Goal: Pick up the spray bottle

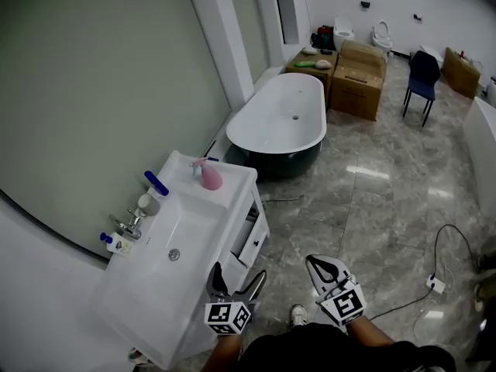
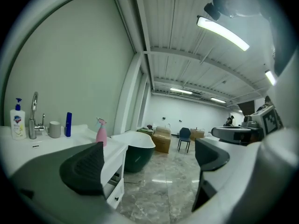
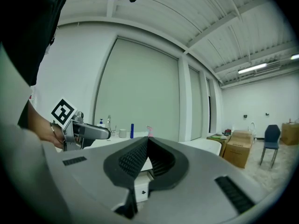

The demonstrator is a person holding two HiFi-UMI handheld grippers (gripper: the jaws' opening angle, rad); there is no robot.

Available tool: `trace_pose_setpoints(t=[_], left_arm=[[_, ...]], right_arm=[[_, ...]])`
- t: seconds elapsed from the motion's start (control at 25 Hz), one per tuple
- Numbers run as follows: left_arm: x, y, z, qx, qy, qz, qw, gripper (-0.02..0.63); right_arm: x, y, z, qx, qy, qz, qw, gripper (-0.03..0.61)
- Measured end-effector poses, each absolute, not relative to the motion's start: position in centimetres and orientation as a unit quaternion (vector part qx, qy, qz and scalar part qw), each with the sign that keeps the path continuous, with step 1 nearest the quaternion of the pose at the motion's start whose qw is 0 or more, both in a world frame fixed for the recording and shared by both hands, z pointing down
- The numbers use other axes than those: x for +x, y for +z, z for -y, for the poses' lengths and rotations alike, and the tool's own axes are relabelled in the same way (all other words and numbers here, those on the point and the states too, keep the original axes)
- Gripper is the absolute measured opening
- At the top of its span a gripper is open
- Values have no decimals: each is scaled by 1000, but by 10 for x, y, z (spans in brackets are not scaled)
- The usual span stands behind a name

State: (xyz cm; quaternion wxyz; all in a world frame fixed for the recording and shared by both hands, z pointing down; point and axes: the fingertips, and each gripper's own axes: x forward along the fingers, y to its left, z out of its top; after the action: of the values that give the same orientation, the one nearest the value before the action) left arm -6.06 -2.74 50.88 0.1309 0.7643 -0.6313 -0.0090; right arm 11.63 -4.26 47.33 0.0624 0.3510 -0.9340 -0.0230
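Observation:
The pink spray bottle (image 1: 208,174) stands upright on the far end of the white sink cabinet (image 1: 201,231). In the left gripper view the spray bottle (image 2: 101,133) shows beyond the left jaw. My left gripper (image 1: 239,274) hangs near the cabinet's front corner, well short of the bottle. Its jaws stand wide open with nothing between them (image 2: 149,160). My right gripper (image 1: 322,268) is over the floor to the right, its jaws shut on nothing (image 3: 147,143). Just above those jaws the bottle's top (image 3: 150,131) peeks out.
A blue bottle (image 1: 156,183), a cup (image 1: 145,204), a tap (image 1: 128,225) and a soap dispenser (image 1: 116,242) line the wall side of the basin. A drawer (image 1: 252,242) sticks out. Beyond are a bathtub (image 1: 279,122), cardboard boxes (image 1: 358,80), a blue chair (image 1: 421,80) and a floor cable (image 1: 434,284).

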Motion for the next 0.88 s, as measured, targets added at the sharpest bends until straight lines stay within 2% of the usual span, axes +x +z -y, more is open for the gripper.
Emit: trace_pose_setpoints(t=[0.52,0.88], left_arm=[[-79,526,98,738,0,660,140,574],[-104,535,149,727,5,672,142,563]], right_arm=[[107,490,124,321,-5,945,67,-2],[80,482,190,321,1,946,45,-2]])
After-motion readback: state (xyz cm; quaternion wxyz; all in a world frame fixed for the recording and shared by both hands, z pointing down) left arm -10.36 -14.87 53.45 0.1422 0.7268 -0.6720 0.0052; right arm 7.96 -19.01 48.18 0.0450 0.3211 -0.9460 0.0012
